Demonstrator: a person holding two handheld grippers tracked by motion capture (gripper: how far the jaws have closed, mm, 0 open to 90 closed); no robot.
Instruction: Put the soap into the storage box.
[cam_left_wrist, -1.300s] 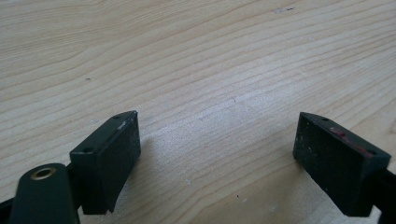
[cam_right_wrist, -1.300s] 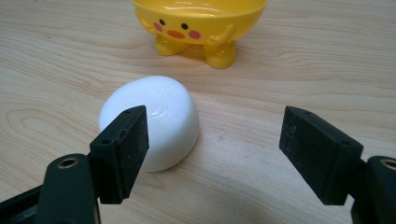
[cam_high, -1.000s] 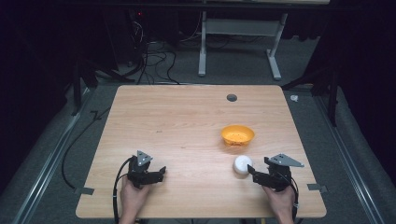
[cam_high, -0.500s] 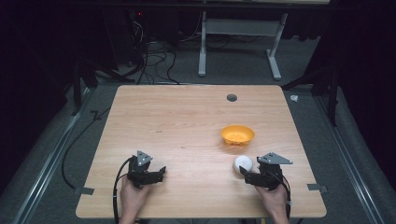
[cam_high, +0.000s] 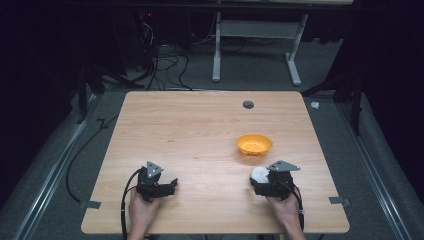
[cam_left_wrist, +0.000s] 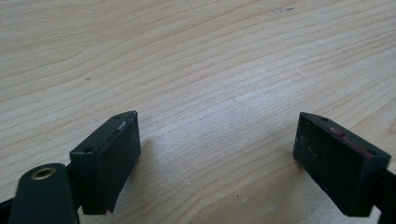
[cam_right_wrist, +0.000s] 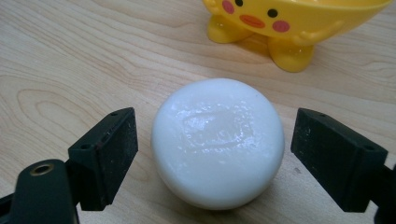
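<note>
Item: white soap bar (cam_right_wrist: 217, 147), round and glossy, with a faint rectangular impression pressed into its top face; it lies flat on the wooden table (cam_high: 190, 130) near the front right, just short of the yellow bowl (cam_high: 254, 144). Change noted: over the last second the right gripper (cam_high: 261, 181) has slid leftward and forward, so that the soap, formerly beside and ahead of its tips, now sits squarely between the jaws. In the right gripper view the jaws stand spread, one on either side of the bar, with a gap showing on each side; nothing is pinched yet. Judgement: approach complete, closing on the soap is the likely next step, the bowl a probable destination. The left gripper (cam_high: 167, 188) has not shifted; its jaws are spread over bare wood at the front left, idle. Markings: the bowl (cam_right_wrist: 299, 23) carries a painted cartoon face with black eyes, an orange mouth and pink cheeks, plus moulded feet and arms. No lettering or brand is legible on soap, bowl or grippers.
</note>
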